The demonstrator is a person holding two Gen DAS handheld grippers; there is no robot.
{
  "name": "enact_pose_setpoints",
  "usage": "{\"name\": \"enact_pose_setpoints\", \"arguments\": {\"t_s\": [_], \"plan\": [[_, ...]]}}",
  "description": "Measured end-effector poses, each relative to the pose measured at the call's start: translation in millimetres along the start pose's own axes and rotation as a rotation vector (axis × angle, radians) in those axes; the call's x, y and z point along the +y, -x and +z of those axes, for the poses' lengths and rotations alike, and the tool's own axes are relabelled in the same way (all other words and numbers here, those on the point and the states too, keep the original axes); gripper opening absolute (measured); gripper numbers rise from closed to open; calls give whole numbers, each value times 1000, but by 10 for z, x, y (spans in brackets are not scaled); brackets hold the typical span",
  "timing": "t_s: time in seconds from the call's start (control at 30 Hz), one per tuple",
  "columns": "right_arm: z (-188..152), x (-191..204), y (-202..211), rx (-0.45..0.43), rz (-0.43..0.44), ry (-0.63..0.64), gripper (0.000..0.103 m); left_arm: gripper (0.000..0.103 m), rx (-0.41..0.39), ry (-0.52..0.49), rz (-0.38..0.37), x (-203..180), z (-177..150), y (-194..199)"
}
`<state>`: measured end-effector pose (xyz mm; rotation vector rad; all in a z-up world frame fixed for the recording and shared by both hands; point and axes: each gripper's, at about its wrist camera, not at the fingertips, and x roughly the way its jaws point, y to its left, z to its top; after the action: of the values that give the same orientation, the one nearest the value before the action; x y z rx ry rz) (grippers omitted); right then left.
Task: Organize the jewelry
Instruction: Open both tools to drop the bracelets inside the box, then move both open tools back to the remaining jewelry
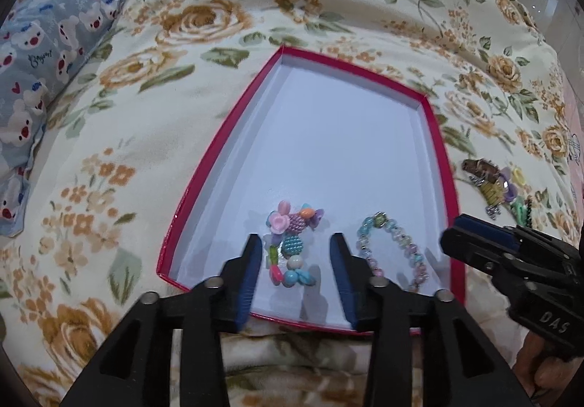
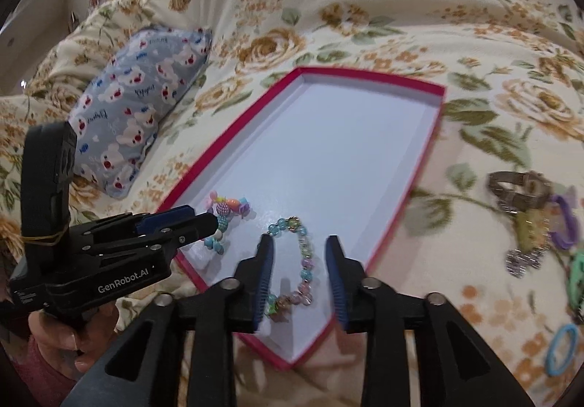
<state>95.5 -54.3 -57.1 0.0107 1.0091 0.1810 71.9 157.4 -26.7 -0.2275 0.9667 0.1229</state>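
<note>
left gripper (image 1: 296, 243): jaws spread apart, nothing clamped between them
chunky bead bracelet (image 1: 290, 243): lying on the box floor between the left jaws, touching neither pad as far as shows
right gripper (image 2: 299, 246): jaws released wide, holding nothing
glass bead bracelet (image 2: 297, 261): on the box floor between the right jaws, its loop running from near their base to just past the left fingertip
red box (image 1: 219, 166): shallow, white inside, stretching ahead of both grippers on the floral bedspread (image 1: 182, 115)
loose jewelry pile (image 2: 529, 221): on the bedspread outside the box, right of the right jaws
bear-print pillow (image 2: 138, 115): far left, beyond the box
</note>
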Motion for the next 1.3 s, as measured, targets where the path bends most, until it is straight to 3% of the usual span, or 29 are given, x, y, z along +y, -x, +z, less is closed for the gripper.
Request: {"name": "enact_pose_setpoints", "arguments": {"t_s": [0.27,0.53,1.3], "plan": [[-163,-397,523,-79,-100,-80,40,47,-37,-14,-48,-218,-73,245],[-360,-830,909,-123,-181,-176,40,47,-20,-77,-87,-537,-120,264],[-612,-1547,1343,-180,-312,-297,40,47,19,-233,-155,-1322,97,-2]]}}
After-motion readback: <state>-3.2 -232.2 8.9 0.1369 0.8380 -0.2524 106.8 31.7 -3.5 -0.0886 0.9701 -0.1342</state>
